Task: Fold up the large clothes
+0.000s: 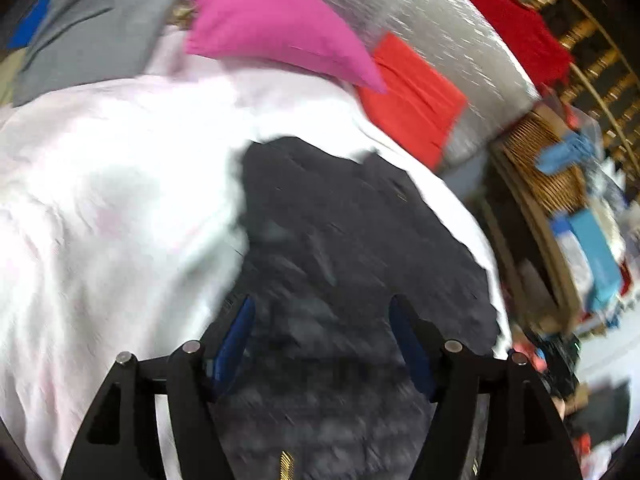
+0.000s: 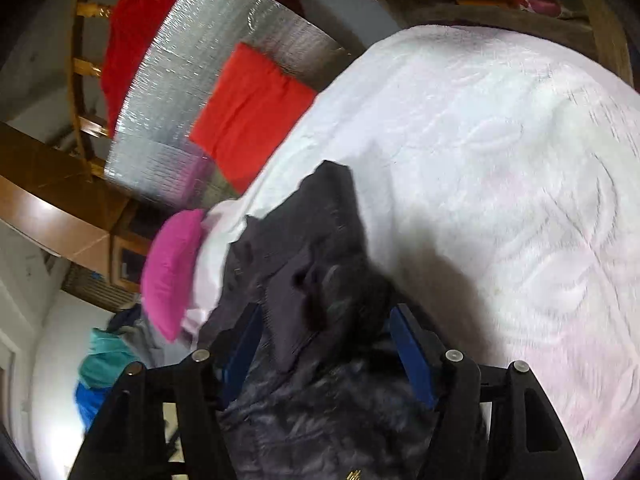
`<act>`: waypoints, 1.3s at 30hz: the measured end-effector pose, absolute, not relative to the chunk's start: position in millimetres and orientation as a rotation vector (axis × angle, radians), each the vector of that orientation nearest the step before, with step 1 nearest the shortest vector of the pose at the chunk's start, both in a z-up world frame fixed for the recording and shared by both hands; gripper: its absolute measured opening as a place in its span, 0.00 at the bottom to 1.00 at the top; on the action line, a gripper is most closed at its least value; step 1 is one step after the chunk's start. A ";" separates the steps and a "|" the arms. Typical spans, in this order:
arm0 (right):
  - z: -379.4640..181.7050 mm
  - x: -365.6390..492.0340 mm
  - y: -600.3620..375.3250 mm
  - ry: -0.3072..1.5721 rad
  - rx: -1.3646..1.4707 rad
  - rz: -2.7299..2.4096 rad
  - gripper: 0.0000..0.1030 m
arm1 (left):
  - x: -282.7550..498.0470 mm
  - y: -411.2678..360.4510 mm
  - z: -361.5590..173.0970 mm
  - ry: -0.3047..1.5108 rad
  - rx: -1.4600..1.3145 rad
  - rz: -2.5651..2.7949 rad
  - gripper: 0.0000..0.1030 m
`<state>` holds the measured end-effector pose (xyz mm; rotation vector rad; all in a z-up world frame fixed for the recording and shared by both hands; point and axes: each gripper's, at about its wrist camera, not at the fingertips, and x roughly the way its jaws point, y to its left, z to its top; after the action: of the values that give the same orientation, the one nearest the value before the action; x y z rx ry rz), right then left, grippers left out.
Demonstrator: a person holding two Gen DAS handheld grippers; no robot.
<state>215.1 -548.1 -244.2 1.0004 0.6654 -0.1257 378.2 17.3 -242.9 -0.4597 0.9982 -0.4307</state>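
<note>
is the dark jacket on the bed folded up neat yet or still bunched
Still bunched. The dark jacket lies in uneven, rumpled layers on the white bedspread, its edges ragged rather than squared.

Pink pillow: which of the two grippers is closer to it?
Right, it seems. The pink pillow lies beside the right gripper; from the left gripper it sits far across the white bedspread.

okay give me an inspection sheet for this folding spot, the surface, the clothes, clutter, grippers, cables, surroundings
Surface: white bedspread, wrinkled.
Job's things: dark garment bunched on the bedspread.
Clutter: pink pillow, folded orange-red cloth, red cloth on a silver foil mat.
Grippers: left gripper and right gripper open, the dark garment lying slack between the fingers.
Cables: nothing seen.
Surroundings: wicker basket, wooden frame, grey garment.
</note>
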 end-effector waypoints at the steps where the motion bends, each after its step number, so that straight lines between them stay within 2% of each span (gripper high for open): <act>1: -245.5 221.9 -548.5 0.680 0.981 -0.130 0.67 | 385.0 22.8 -248.7 1.004 -0.470 -0.406 0.69; 7: -263.9 262.3 -552.3 0.786 0.870 -0.092 0.70 | 417.8 40.4 -279.7 1.063 -0.513 -0.288 0.70; 14: -297.7 286.2 -558.5 0.869 0.897 0.029 0.74 | 431.0 29.9 -311.1 1.178 -0.565 -0.388 0.75; 22: -305.6 295.2 -540.1 0.859 0.915 0.151 0.75 | 426.2 13.1 -309.5 1.189 -0.553 -0.458 0.75; 23: -304.6 297.0 -535.5 0.866 0.896 0.144 0.75 | 426.4 12.4 -309.3 1.185 -0.554 -0.461 0.71; 24: -302.7 298.4 -530.3 0.860 0.873 0.122 0.73 | 427.5 10.2 -309.8 1.184 -0.552 -0.461 0.59; 26: -302.1 297.9 -526.0 0.860 0.875 0.135 0.59 | 429.5 5.4 -314.1 1.195 -0.551 -0.458 0.52; 27: -302.7 297.4 -524.9 0.863 0.879 0.138 0.57 | 430.9 2.7 -314.9 1.195 -0.546 -0.455 0.48; 29: -301.4 297.2 -518.4 0.871 0.859 0.124 0.51 | 432.8 -1.2 -316.1 1.193 -0.539 -0.449 0.45; 33: -298.3 295.6 -512.5 0.862 0.868 0.108 0.47 | 441.1 -7.5 -319.3 1.194 -0.565 -0.451 0.33; 39: -272.7 285.0 -505.1 0.774 0.871 0.128 0.44 | 460.8 -24.8 -311.5 1.161 -0.518 -0.456 0.29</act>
<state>285.0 -505.1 -272.7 0.8711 0.7738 0.1284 460.8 -24.8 -311.5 -0.5182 1.1610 -0.4559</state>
